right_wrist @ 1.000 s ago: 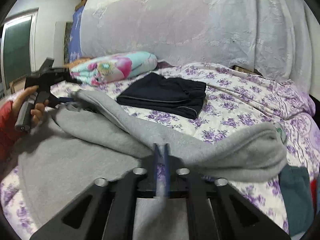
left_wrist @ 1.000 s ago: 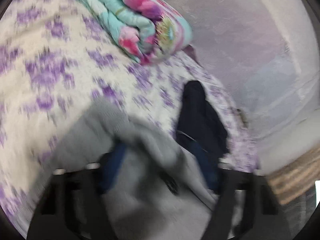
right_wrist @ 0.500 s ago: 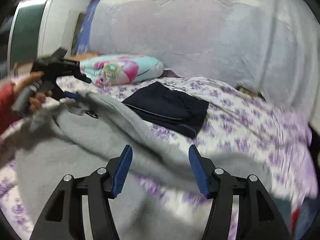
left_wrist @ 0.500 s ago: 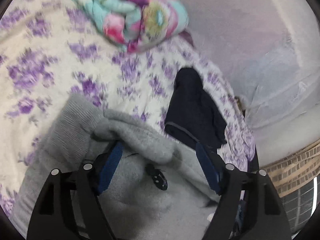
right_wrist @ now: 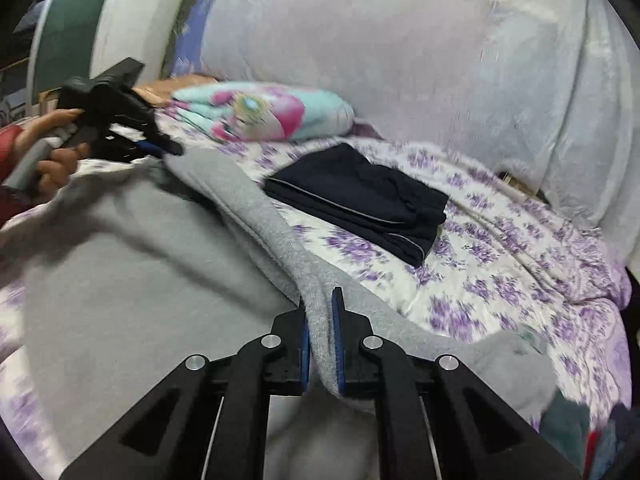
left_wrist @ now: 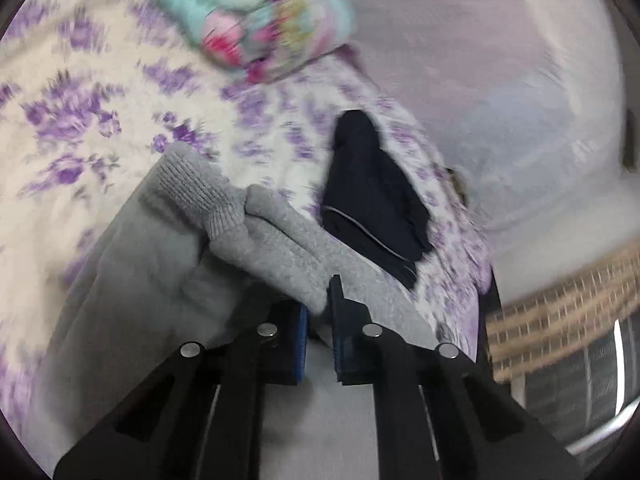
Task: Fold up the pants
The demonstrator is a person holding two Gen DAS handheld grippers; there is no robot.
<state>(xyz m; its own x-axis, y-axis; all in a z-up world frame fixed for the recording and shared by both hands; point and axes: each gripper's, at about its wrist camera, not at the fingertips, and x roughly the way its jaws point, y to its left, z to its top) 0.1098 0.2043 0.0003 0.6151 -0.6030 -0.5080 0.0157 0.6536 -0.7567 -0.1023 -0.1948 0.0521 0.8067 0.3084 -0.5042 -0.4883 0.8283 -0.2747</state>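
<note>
Left wrist view
Your left gripper (left_wrist: 318, 312): its blue-padded jaws have just been closing and now pinch a fold of the grey knitted fleece pants (left_wrist: 276, 256).
Pants: the ribbed waistband (left_wrist: 192, 196) lies ahead and to the left of the fingers; the rest of the grey cloth spreads beneath the tool.
Ahead, right: a folded dark navy garment (left_wrist: 372, 196) rests on the white bedspread with purple flowers (left_wrist: 80, 120), apart from the grey cloth.
Far ahead: a rolled turquoise and pink blanket (left_wrist: 264, 20), blurred.

Right wrist view
Your right gripper (right_wrist: 320, 320): its jaws have just been closing and are clamped on a grey edge of the pants (right_wrist: 160, 264), which runs up between the pads.
Pants: they stretch from this tool leftward to your left gripper (right_wrist: 168, 148), held in your hand (right_wrist: 52, 148) at the far left.
Ahead, right: the navy garment (right_wrist: 360, 200) lies just beside the grey edge on the bedspread (right_wrist: 520, 264).
Beyond: the blanket (right_wrist: 264, 112) against a pale draped cloth (right_wrist: 400, 60).
</note>
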